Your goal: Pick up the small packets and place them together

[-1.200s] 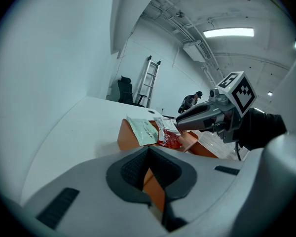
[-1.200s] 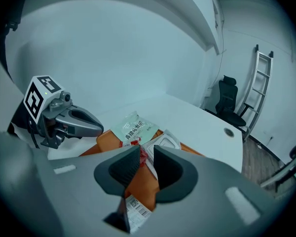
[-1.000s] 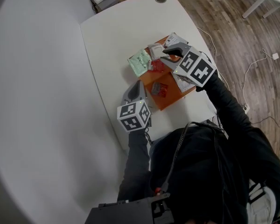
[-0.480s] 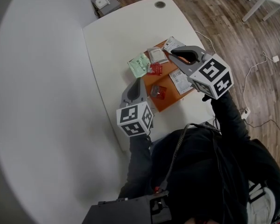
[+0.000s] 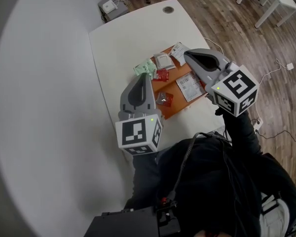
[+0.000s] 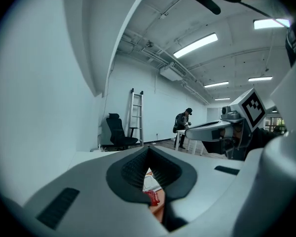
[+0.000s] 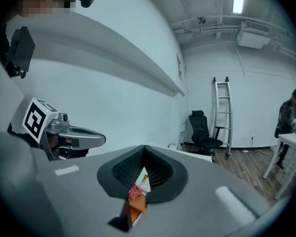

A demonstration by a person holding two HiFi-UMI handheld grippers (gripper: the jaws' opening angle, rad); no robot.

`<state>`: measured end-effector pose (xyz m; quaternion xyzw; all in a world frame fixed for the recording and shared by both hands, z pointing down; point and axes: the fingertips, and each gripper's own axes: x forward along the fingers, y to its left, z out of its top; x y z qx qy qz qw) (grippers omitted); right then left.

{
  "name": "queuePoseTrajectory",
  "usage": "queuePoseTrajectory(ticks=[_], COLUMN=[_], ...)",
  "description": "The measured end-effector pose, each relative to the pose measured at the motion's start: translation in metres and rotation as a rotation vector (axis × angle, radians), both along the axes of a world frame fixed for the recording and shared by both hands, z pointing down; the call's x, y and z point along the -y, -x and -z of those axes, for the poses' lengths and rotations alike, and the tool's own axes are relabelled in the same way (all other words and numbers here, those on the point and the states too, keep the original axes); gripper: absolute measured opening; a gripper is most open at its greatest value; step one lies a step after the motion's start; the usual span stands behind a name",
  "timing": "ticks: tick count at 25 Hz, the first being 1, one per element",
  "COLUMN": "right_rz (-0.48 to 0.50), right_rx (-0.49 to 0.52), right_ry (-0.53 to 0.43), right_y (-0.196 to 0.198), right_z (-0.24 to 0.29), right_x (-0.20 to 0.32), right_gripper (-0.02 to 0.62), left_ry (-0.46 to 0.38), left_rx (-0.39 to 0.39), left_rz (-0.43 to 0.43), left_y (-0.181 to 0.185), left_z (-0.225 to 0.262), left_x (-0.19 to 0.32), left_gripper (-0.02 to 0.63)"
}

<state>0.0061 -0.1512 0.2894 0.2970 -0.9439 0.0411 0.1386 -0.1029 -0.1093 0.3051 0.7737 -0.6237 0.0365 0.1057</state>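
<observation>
The only thing holding anything is the orange board [image 5: 181,100] on the white table [image 5: 128,38], and the packets lie on it and around its far edge. On the board I count 2 red packets, 1 near the far side [image 5: 162,74] and 1 nearer me [image 5: 164,98], well apart, plus 1 flat white printed packet [image 5: 190,87] toward the right edge. A clear-white packet [image 5: 163,60] sits at the board's far edge, with a green packet [image 5: 143,67] just to its left and another printed white packet [image 5: 178,51] just to its right. That makes 6 packets: 2 red, 1 green, 3 white. My left gripper [image 5: 147,76] hangs above the board's left side, its jaws clenched on nothing. My right gripper [image 5: 188,55] hangs above the right side, its jaws having just been closing and now pressed together with nothing between them.
</observation>
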Motion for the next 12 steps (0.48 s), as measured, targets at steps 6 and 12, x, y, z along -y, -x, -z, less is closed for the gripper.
queuePoseTrajectory(ticks=[6, 12], right_rz=[0.008, 0.004], right_rx=[0.043, 0.043], right_ry=[-0.017, -0.03], right_y=[-0.004, -0.008], right_z=[0.015, 0.02], right_x=[-0.008, -0.009], right_gripper=[0.0, 0.0], left_ry=[-0.041, -0.04], left_rx=[0.002, 0.006], left_rz=[0.005, -0.004], left_y=[0.0, -0.003], left_z=[0.018, 0.02], left_x=[-0.006, -0.007], left_gripper=[0.002, 0.002])
